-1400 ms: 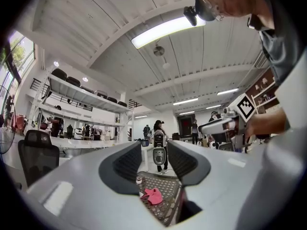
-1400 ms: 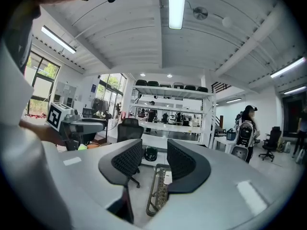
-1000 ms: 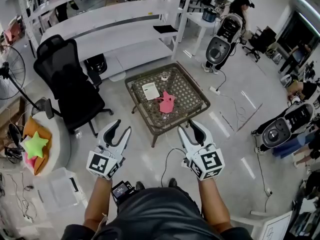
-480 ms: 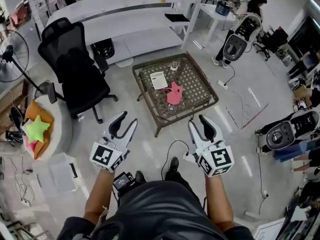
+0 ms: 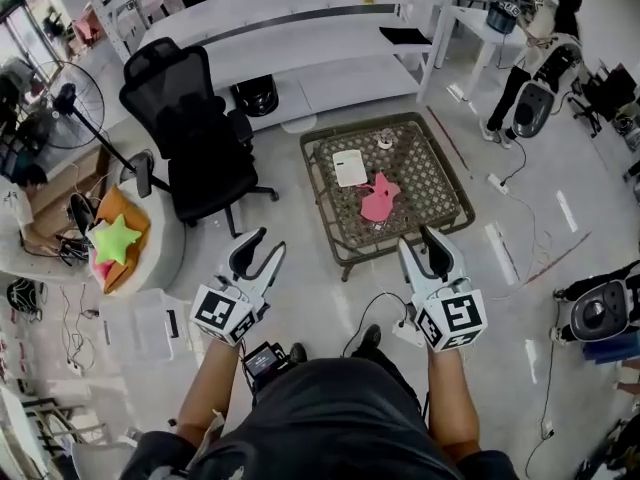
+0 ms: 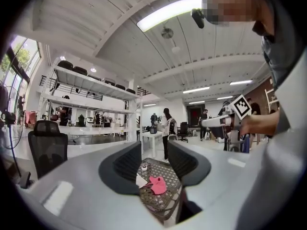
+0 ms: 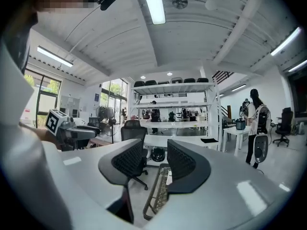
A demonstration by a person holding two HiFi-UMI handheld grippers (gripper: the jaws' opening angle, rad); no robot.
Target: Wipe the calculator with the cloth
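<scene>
Standing short of worktop [image 5: 436,174], you hold left hand-held gripper [image 5: 261,250] and right hand-held gripper [image 5: 420,249] released, empty, ready for approach; calculator [image 5: 350,167] lies on worktop, pink cloth [image 5: 378,198] just beside it.

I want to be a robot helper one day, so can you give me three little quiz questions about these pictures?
1. True or false: the pink cloth lies on the wicker table, beside the white calculator.
2. What does the left gripper hold? A) the cloth B) nothing C) the calculator
3. Fill in: the jaws of the right gripper are ____.

Key: 1 true; 2 B; 3 open.
</scene>
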